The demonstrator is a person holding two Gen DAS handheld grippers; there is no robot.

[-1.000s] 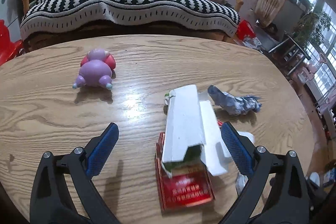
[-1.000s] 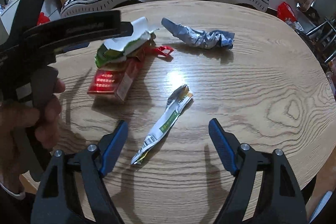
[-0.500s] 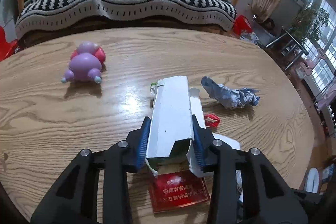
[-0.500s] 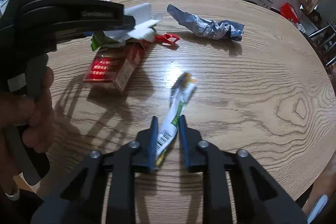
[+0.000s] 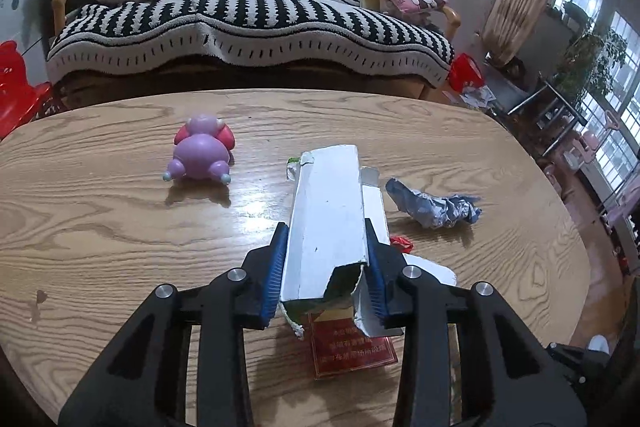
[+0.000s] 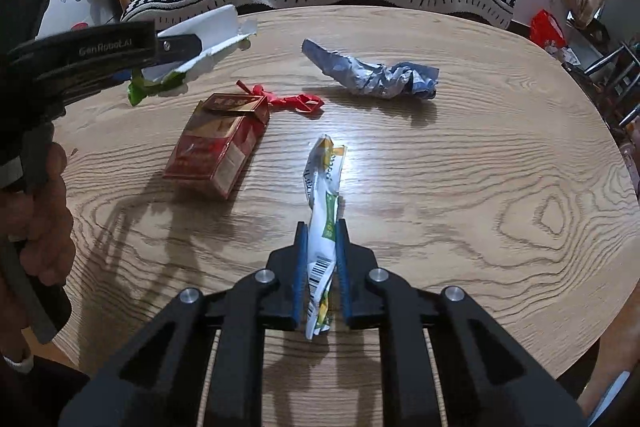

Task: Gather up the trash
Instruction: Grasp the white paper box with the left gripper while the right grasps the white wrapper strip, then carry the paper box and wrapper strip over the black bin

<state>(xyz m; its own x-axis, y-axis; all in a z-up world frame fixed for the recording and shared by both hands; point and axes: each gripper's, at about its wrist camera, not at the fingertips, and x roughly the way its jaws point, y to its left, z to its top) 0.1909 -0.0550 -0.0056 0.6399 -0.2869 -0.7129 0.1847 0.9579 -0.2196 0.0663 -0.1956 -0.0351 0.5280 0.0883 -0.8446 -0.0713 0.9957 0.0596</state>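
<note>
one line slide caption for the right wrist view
Right claw shut on a snack wrapper, lifted above the wooden table.

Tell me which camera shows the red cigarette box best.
The right wrist view: the red cigarette box lies whole and unobstructed on the table. In the left wrist view only its near end shows, below the white carton clamped in the left gripper.

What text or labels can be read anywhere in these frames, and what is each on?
"GenRobot.AI": side of the left gripper.
Red cigarette pack: gold Chinese print, too blurred to read in either view.
Green-white wrapper in the right gripper: a barcode and small print, unreadable.
</note>
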